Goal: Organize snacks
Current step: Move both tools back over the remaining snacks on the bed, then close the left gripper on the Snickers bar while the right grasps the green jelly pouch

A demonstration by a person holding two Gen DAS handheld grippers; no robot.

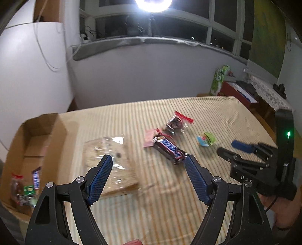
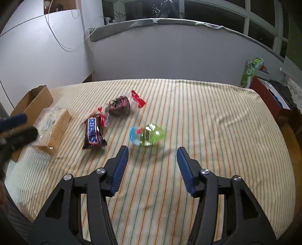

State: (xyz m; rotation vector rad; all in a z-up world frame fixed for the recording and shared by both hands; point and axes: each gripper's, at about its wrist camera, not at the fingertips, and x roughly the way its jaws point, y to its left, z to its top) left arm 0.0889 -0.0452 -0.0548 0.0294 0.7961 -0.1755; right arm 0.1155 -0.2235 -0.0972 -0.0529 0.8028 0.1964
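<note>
Your left tongs (image 1: 148, 160) gape empty above the Snickers (image 1: 169, 150); your right tongs (image 2: 152, 153) stand apart, empty, near the green packet (image 2: 149, 134) beside that Snickers.

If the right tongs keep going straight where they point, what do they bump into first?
Probably the green and blue candy packet. It lies just ahead of the open right tongs, a little to the left of their middle, so they might hit the striped cloth instead.

Two downward wrist views, shared tablecloth (image 1: 169, 203)

Striped tablecloth (image 2: 207, 116), bright lamp (image 1: 152, 3), windowsill (image 2: 132, 28).
</note>
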